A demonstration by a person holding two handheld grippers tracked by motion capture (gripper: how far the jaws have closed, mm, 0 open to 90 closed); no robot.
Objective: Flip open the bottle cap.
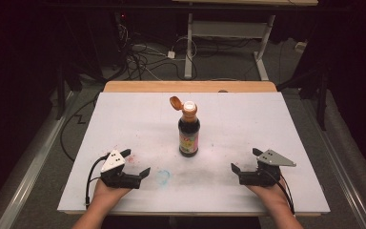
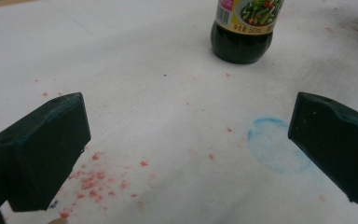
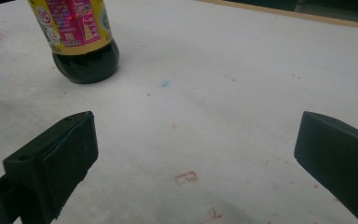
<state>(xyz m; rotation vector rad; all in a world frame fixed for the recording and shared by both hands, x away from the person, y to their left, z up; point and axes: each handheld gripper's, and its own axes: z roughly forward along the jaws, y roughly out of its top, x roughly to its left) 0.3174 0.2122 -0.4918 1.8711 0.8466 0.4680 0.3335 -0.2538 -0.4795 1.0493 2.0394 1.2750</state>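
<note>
Nearest the person, the 2 grippers rest low at the near edge of the table (image 1: 124, 109), 1 at each side. The left gripper (image 1: 136, 164) sits near the left corner with its jaws spread wide and nothing between them; in the left gripper view its jaws frame bare white surface, some red specks (image 2: 93, 179) and a faint blue ring (image 2: 274, 145). The right gripper (image 1: 246, 161) mirrors it near the right corner, jaws likewise wide and empty, with a small red mark (image 3: 186, 177) on the sheet ahead of them. Both point inward, toward the middle, which looks like a ready stance: each hand has a clear line to what stands between them, well apart from either.

Farther in, at the centre of the table, stands the bottle (image 1: 189, 131), upright, on its own base. It holds a dark liquid, probably soy sauce, filled up into the neck as far as the high view shows. Its label is pink and yellow, with a picture of vegetables on the side that the left gripper view catches. The orange flip cap (image 1: 175, 102) is swung back on its hinge to the far left, leaving the spout open, so closing it may be the work in hand.

Beyond the table lie cables (image 1: 143, 55) on the floor.
</note>
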